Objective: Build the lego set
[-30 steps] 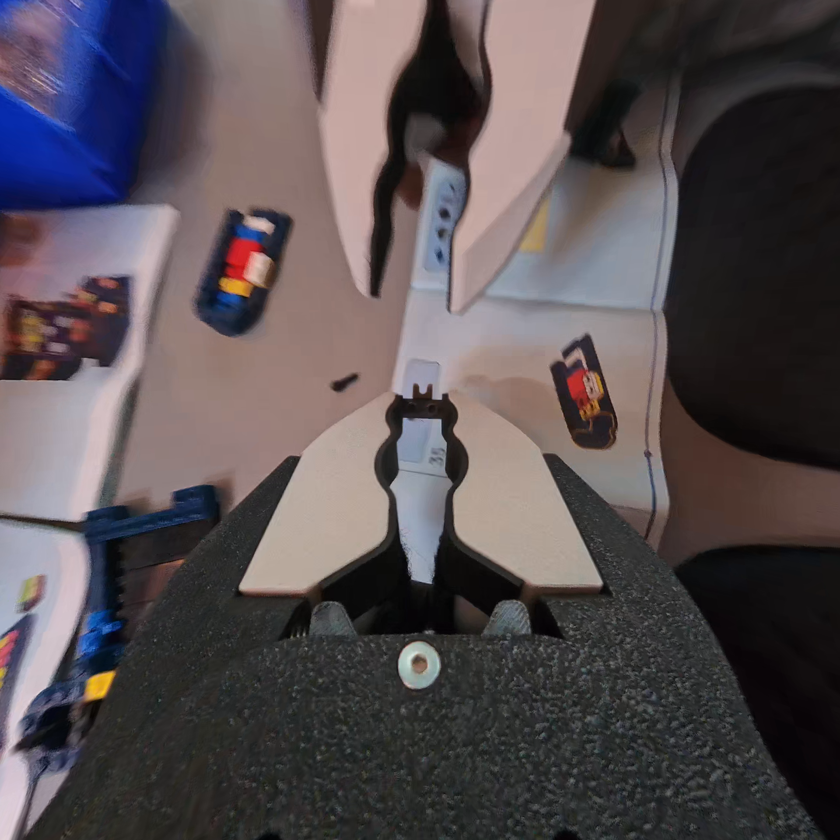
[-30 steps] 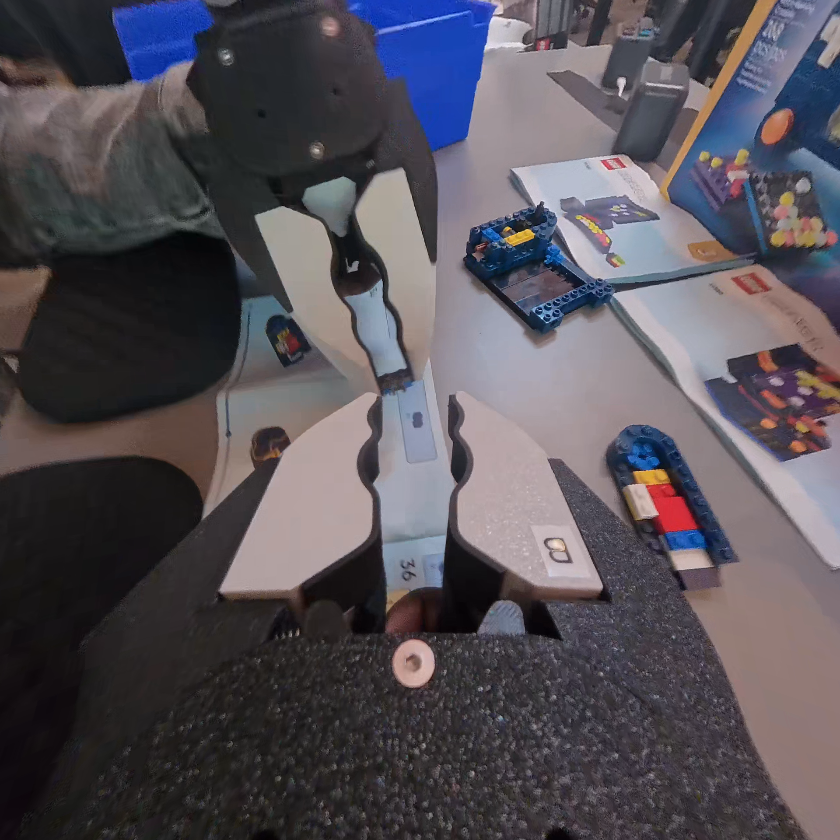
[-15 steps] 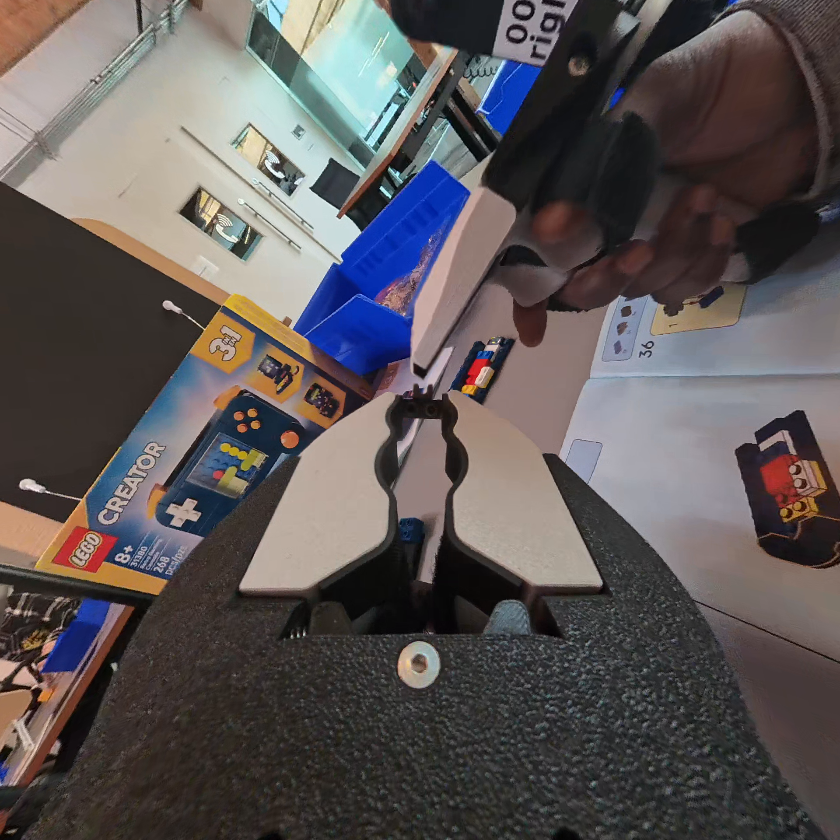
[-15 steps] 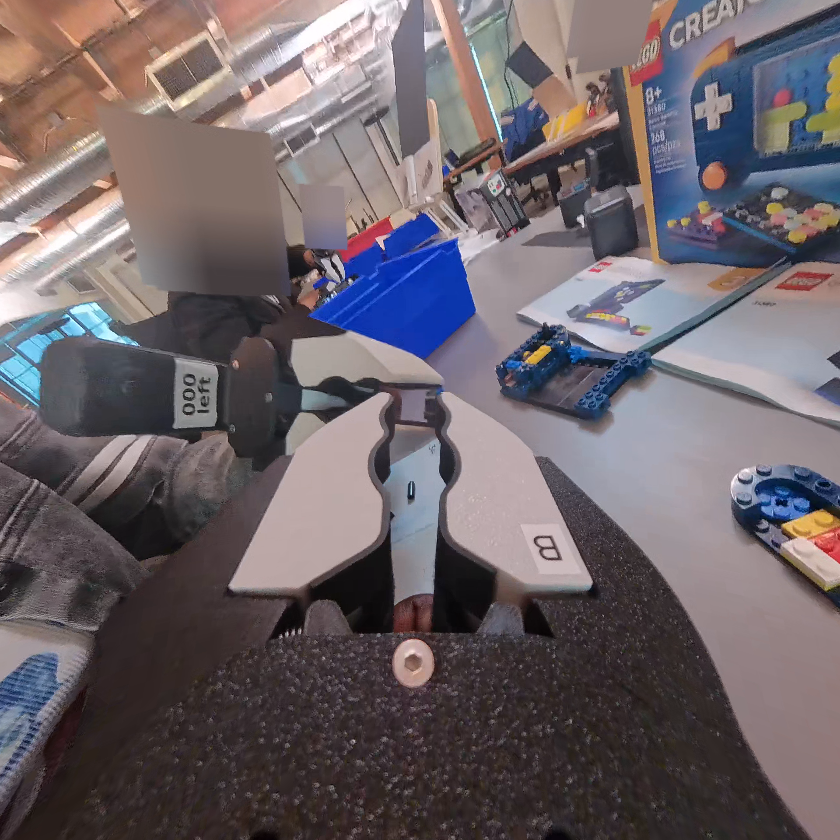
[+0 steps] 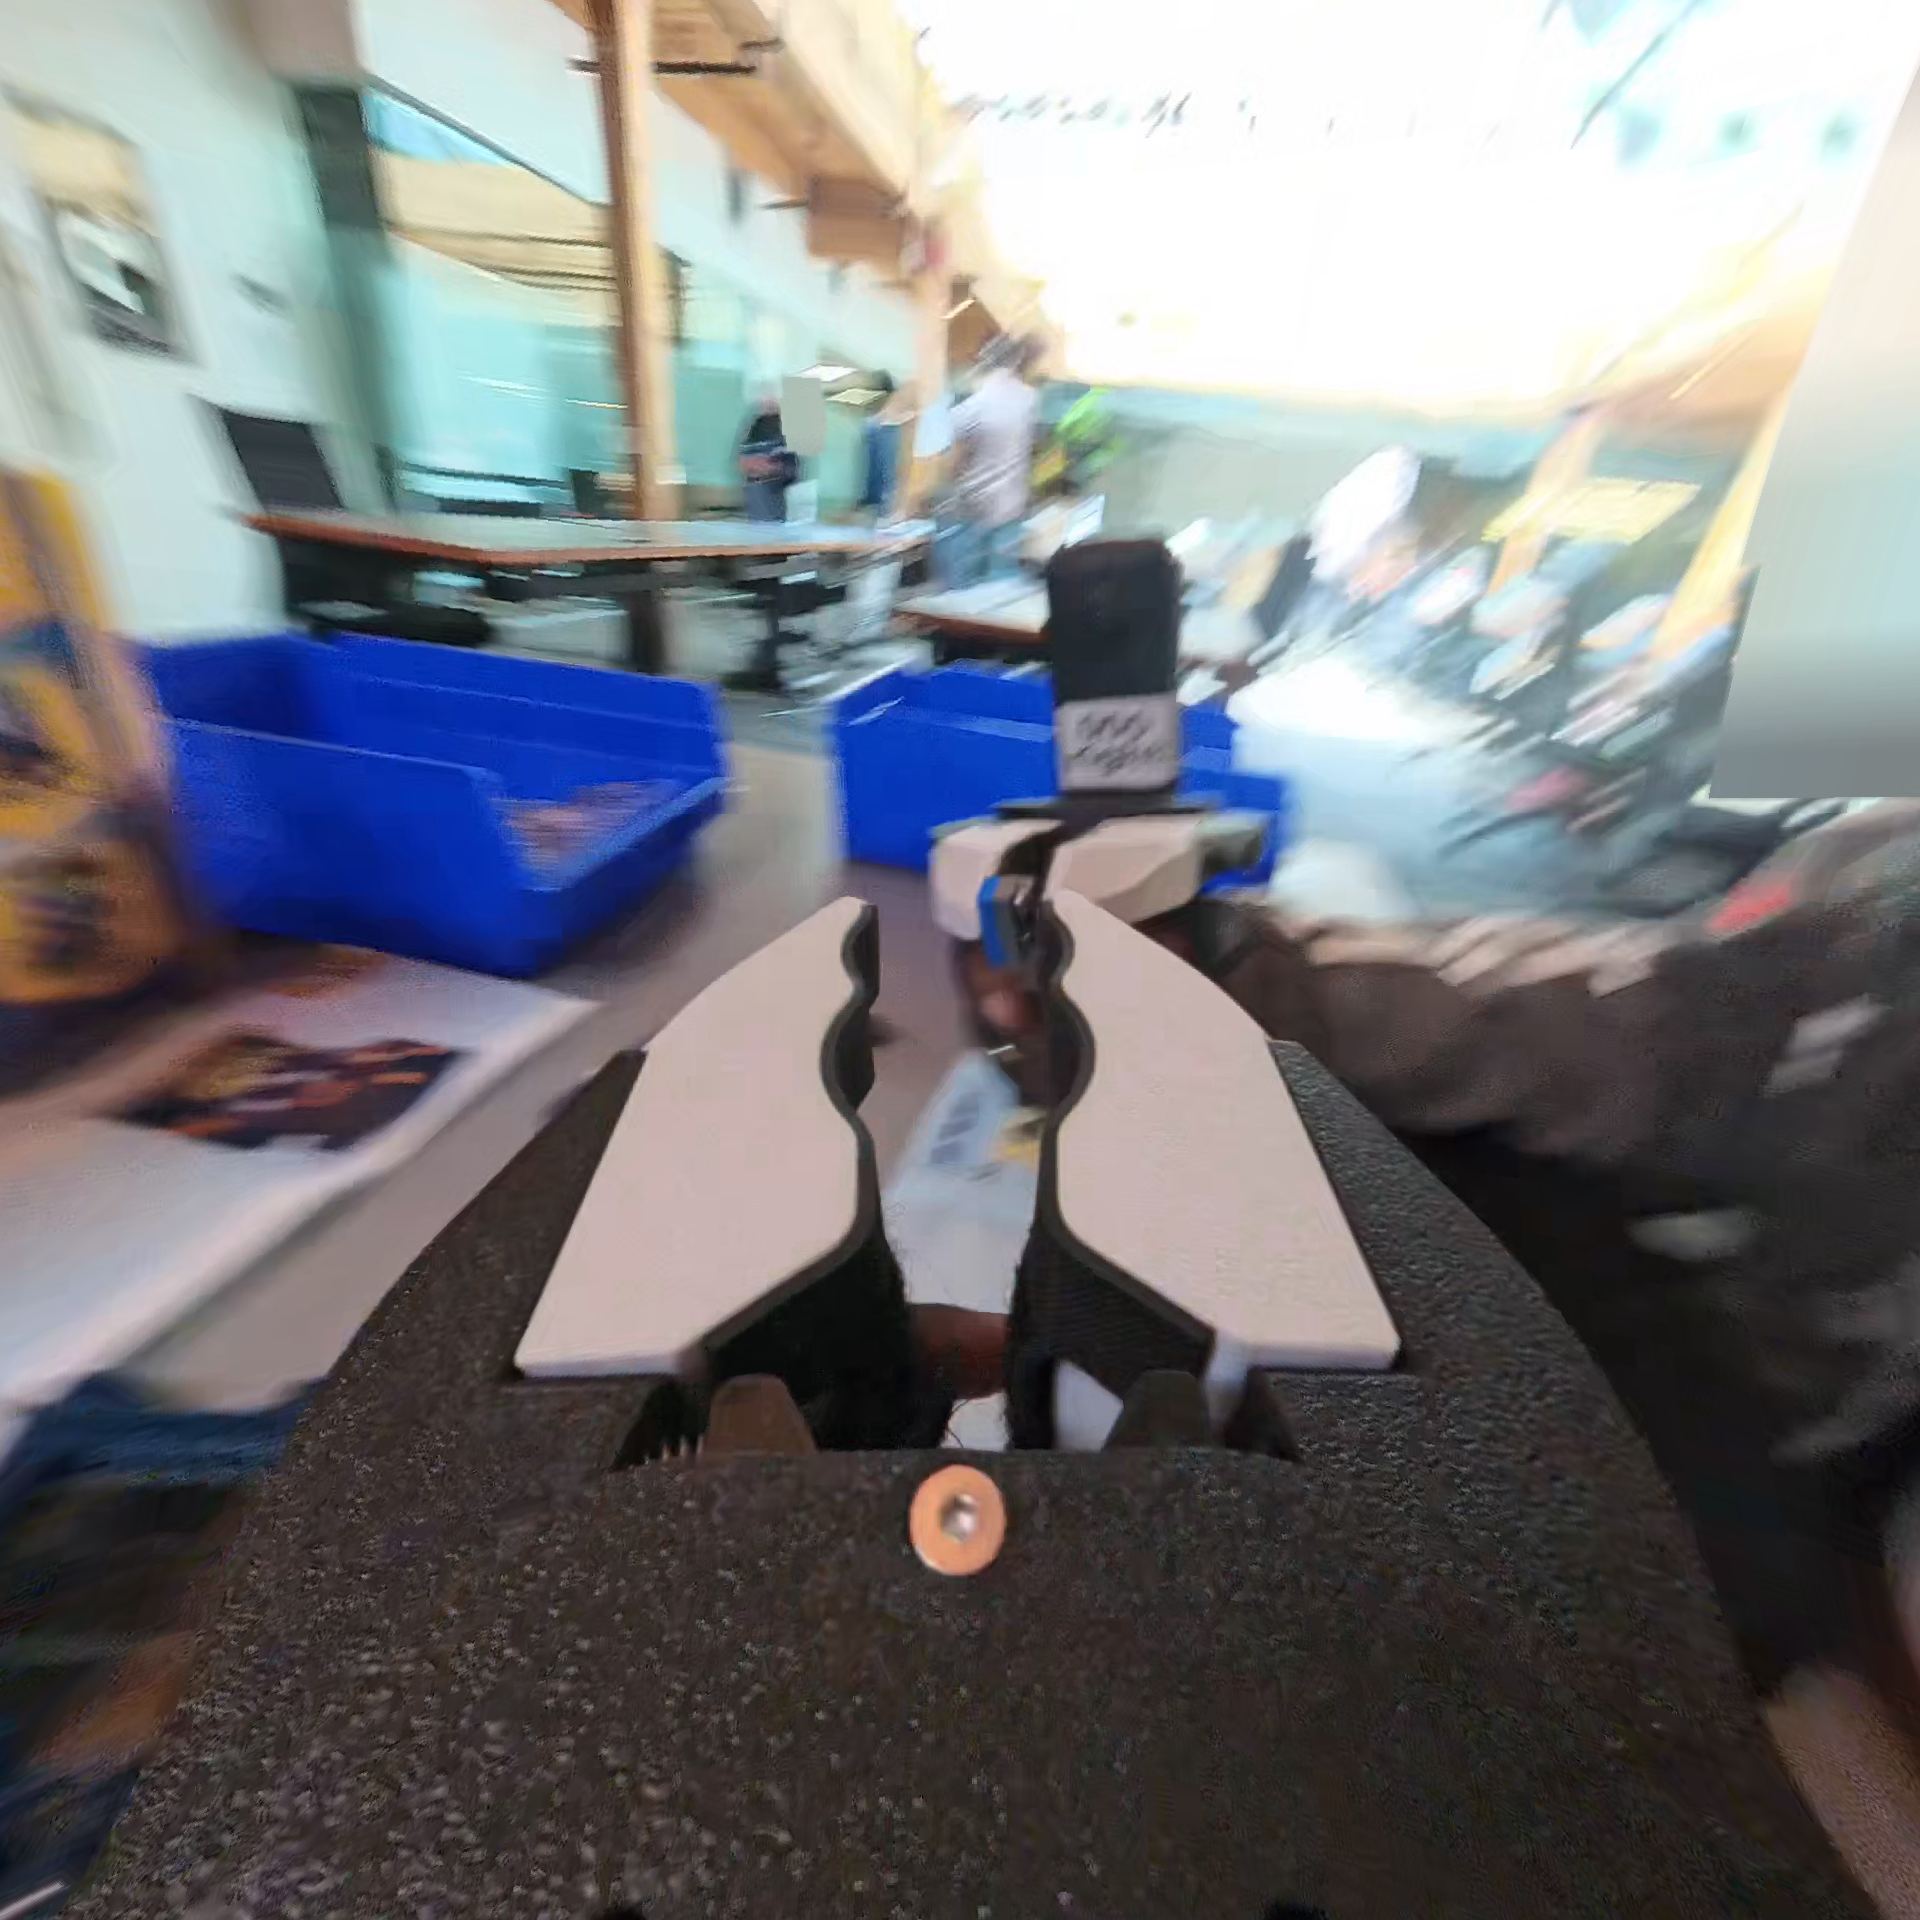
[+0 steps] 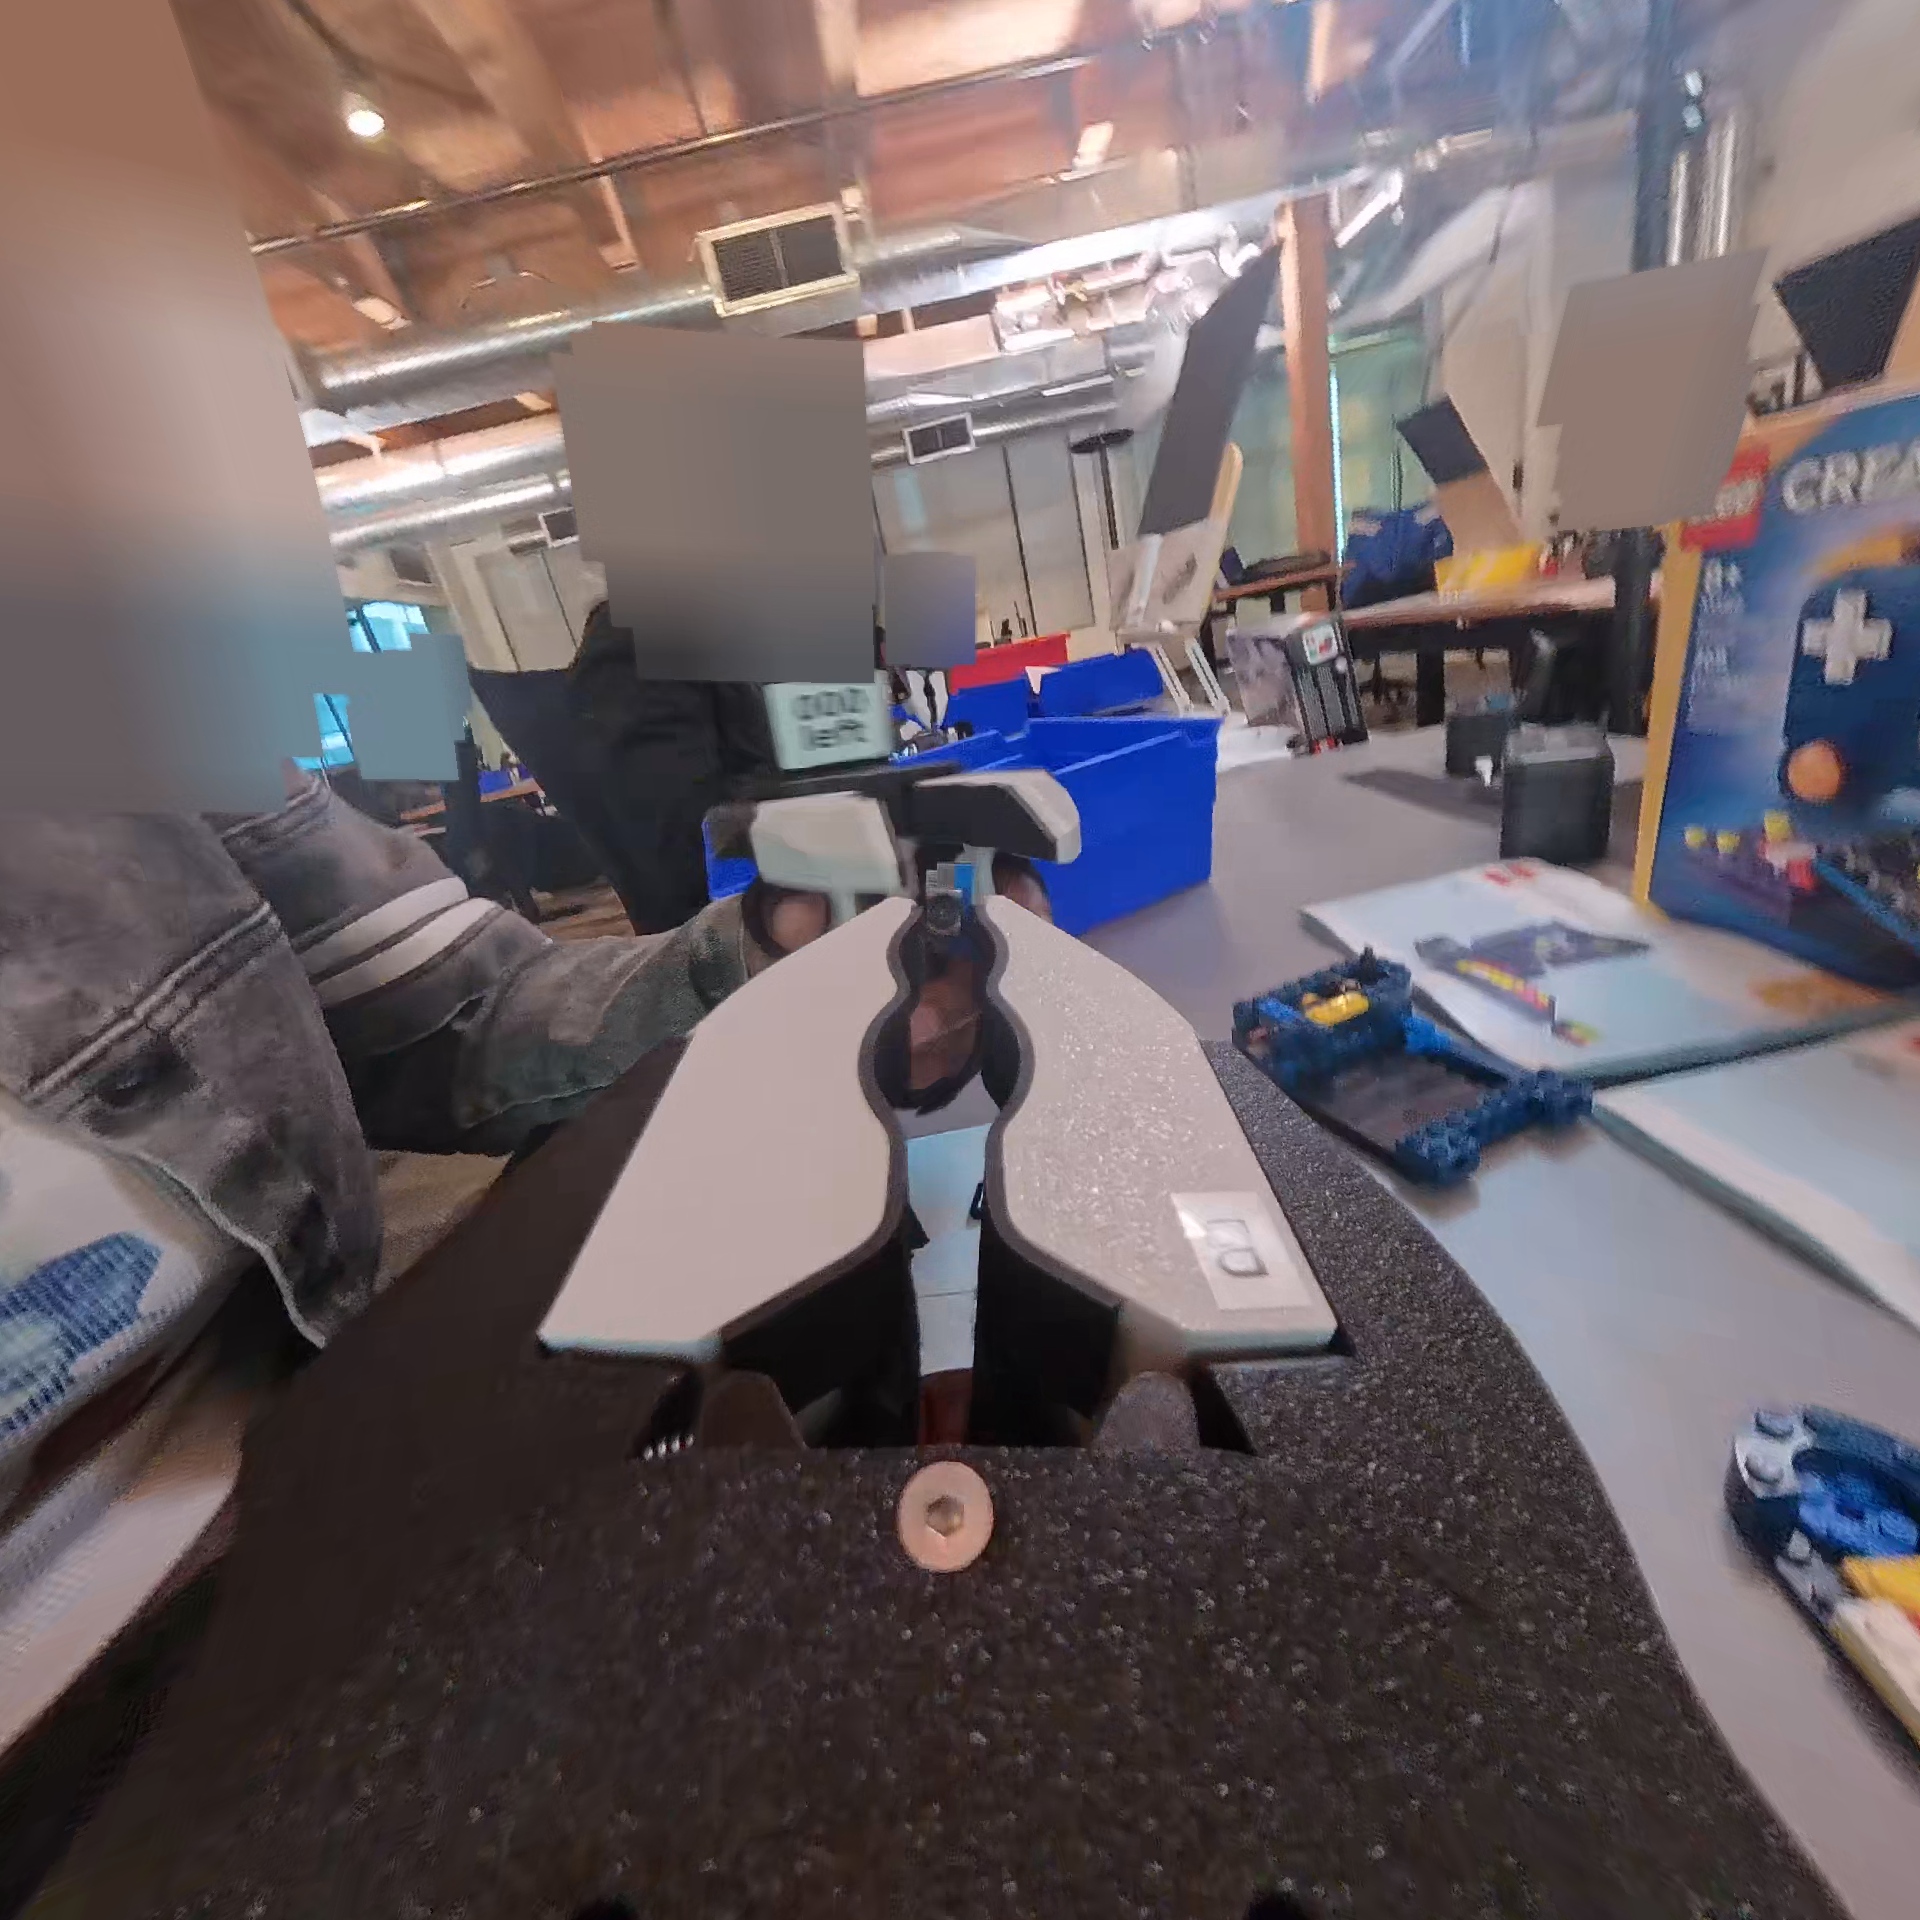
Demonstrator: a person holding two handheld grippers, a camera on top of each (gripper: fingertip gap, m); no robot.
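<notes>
Right wrist view showed the right gripper with its two fingers almost together, pinching a small brick piece at the very tips. The piece was blue and grey with a dark round part. It stood up out of the tips, so its long side ran up and down, with the blue end on top. It was held up in the air, near the front edge of the desk, not lying on it. Half a second before, the left gripper had its fingers shut on a small dark piece. Now its fingers stood wide apart with nothing pressed between them, and the piece sat just beside its right finger, in the other gripper's pinch. So the piece looked to have gone from one gripper to the other. The left wrist view was very blurry. Farther back on the desk were blue bins, a blue brick build, a booklet and a box by the right edge.
</notes>
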